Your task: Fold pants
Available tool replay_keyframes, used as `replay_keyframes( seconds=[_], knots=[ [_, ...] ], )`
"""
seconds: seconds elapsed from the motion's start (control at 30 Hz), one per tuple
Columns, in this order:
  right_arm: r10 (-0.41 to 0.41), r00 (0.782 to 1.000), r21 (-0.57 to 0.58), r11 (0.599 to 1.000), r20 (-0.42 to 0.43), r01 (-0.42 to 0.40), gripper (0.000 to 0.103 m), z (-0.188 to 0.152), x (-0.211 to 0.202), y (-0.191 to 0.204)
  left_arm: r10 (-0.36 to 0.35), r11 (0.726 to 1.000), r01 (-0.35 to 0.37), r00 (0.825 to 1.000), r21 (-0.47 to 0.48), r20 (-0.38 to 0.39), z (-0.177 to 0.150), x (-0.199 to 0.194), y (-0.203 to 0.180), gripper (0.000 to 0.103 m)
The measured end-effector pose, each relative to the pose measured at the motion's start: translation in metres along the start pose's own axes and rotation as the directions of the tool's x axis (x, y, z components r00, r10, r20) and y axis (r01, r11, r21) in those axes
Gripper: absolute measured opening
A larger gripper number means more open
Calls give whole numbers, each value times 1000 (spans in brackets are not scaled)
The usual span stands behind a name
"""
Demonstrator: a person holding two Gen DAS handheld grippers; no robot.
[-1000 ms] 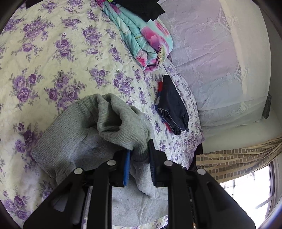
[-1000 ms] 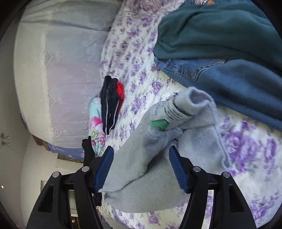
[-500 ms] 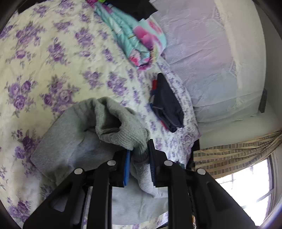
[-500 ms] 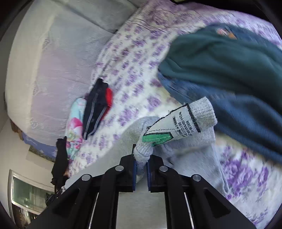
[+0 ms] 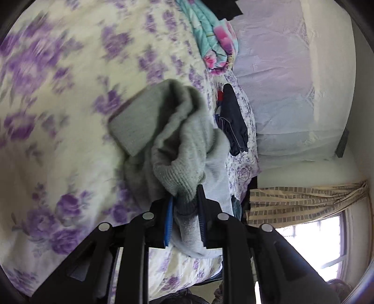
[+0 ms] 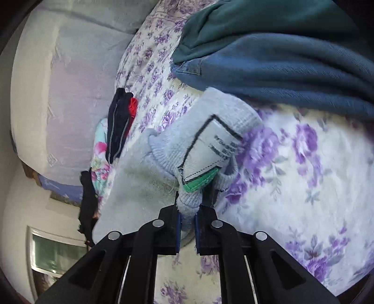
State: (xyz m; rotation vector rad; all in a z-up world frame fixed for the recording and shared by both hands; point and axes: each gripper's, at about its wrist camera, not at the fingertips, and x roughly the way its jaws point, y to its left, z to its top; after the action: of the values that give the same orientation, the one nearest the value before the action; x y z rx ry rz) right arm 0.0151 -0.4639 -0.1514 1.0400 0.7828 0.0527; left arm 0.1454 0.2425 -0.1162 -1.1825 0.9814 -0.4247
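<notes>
Item: grey knit pants (image 5: 187,145), bunched and lifted off the floral bedsheet (image 5: 58,70), hanging between your two tools.

- L gripper (image 5: 184,219): jaws clamped on a ribbed cuff/hem of the pants; fabric wads thick between the blue pads.
- R gripper (image 6: 187,217): jaws pinched nearly together on the ribbed edge by the sewn-in label (image 6: 210,149).

Risks:
- Each bite is on a thick roll at the fabric edge; a hard pull apart could likely slip one out, dropping that side.
- You may be holding mismatched edges, so the spread could come out twisted.
- Pile of jeans (image 6: 280,70) lies just beyond the pants; a swing that way could snag it.

View diffs:
- R wrist only: label, jeans, teal garment (image 6: 257,21).
- L wrist only: curtain (image 5: 303,201), window. Much motion blur on the sheet.
- Both: folded dark shorts (image 5: 233,121), beyond the pants near the bed edge.
</notes>
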Motion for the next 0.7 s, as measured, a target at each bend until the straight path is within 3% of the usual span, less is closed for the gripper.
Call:
replay_keyframes(
  seconds=[0.07, 0.2, 0.23, 0.33, 0.4, 0.47, 0.57, 0.63, 0.7],
  knots=[
    [8, 1000, -39, 999, 19, -8, 9, 0, -7, 11, -28, 1000, 28, 1000, 2, 11, -2, -6, -1, 17],
    [22, 999, -122, 992, 25, -19, 9, 3, -20, 36, -12, 996, 9, 999, 89, 37, -3, -17, -29, 17],
    [-31, 999, -153, 988, 15, 33, 11, 3, -18, 37, -7, 995, 4, 999, 102, 36, -3, -19, -32, 17],
    [-206, 979, -167, 965, -1, 203, 36, -1, -14, 18, 57, 994, -58, 998, 93, 12, -4, -21, -25, 18],
    [-167, 986, -147, 975, 18, 168, 37, -6, -26, 12, 114, 990, -117, 993, 83, 36, -9, -32, -13, 15],
    [-208, 972, -171, 959, 110, 224, 40, -9, -47, 20, 151, 982, -159, 985, 101, 85, -16, -51, -9, 17],
    [-249, 938, -237, 922, 241, 306, 41, -9, -66, 46, 242, 951, -276, 946, 143, 217, -26, -84, -16, 40],
    [-187, 950, -289, 922, 251, 257, 45, -3, -62, 69, 298, 905, -365, 911, 219, 284, -34, -91, -40, 42],
    [-121, 964, -330, 923, 238, 197, 51, 2, -50, 88, 282, 869, -373, 914, 326, 292, -43, -77, -68, 44]
  ],
)
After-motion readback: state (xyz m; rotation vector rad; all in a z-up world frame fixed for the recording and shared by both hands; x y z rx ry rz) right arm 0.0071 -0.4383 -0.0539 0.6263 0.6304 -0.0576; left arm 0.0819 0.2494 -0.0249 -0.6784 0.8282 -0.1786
